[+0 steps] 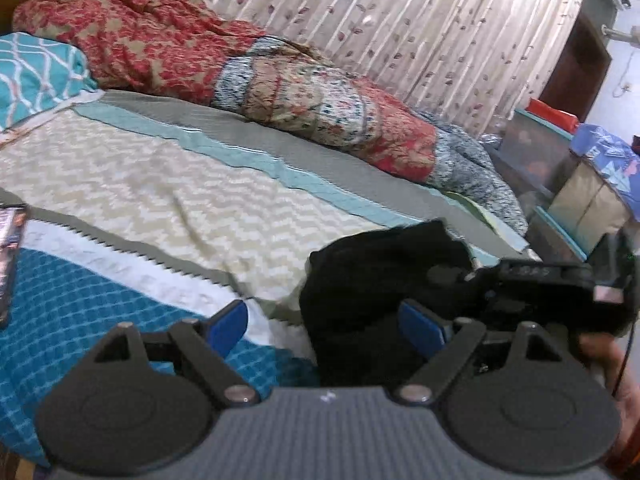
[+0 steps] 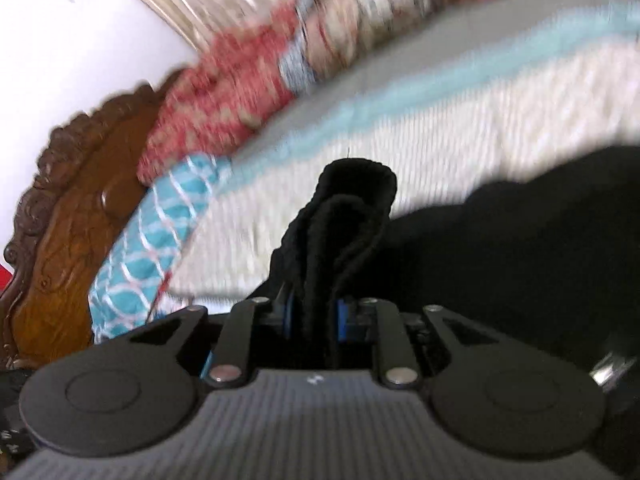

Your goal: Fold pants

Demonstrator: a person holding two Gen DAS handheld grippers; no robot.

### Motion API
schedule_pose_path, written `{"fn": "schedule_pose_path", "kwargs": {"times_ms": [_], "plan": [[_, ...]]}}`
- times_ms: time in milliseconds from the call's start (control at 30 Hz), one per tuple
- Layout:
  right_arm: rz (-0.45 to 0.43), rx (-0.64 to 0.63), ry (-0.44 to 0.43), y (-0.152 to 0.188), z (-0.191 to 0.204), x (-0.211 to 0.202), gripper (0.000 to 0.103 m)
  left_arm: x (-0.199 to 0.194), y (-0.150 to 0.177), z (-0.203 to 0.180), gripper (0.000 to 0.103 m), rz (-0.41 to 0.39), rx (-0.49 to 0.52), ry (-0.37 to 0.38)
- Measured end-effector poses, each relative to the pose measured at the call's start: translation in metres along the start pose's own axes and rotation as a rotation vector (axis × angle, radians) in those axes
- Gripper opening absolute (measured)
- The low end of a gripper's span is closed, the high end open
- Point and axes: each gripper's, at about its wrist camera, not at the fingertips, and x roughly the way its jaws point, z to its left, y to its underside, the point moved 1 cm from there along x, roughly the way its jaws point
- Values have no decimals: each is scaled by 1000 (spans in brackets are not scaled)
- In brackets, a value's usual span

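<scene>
The black pants lie bunched on the patterned bedspread near the bed's right edge. My left gripper is open, its blue pads wide apart, with nothing pinched; the pants sit just ahead of its right pad. The right gripper's black body shows beyond the pants in the left wrist view. In the right wrist view my right gripper is shut on a thick fold of the black pants, which sticks up between the blue pads. The rest of the pants spreads to the right.
A red floral quilt is heaped along the bed's far side by the curtains. A teal patterned pillow lies at the left by the carved wooden headboard. Boxes and bins stand beyond the right edge. A dark flat object lies at far left.
</scene>
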Motion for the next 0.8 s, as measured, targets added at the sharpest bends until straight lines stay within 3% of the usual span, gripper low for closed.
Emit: {"fn": "schedule_pose_path", "kwargs": {"times_ms": [100,200,267,367,467,533,567,633,733,800], "plan": [[-16,-67,107,-4,-17,-21,23,8,-2,-12,85,3,12,40],[37,-64,227,9,-41,-17,28,26,-2,-28,85,24,53,78],[61,-86,328,20,-49,-10,45,40,1,-38,83,58,74,84],[-67,-46,367,18,-48,-27,54,52,7,-51,73,88,103,119],[-161,-61,335,5,-43,-47,47,60,14,-58,50,116,133,156],[-164,-104,284,-4,-33,-48,39,67,22,-60,32,159,136,191],[-151,-125,253,-8,-27,-44,35,72,28,-62,29,186,145,205],[-98,-146,175,-14,-18,-30,28,79,39,-66,26,222,174,208],[65,-139,59,-15,-13,15,27,88,54,-68,26,265,216,174],[187,-146,70,-4,-22,55,27,90,59,-66,26,280,226,167]]}}
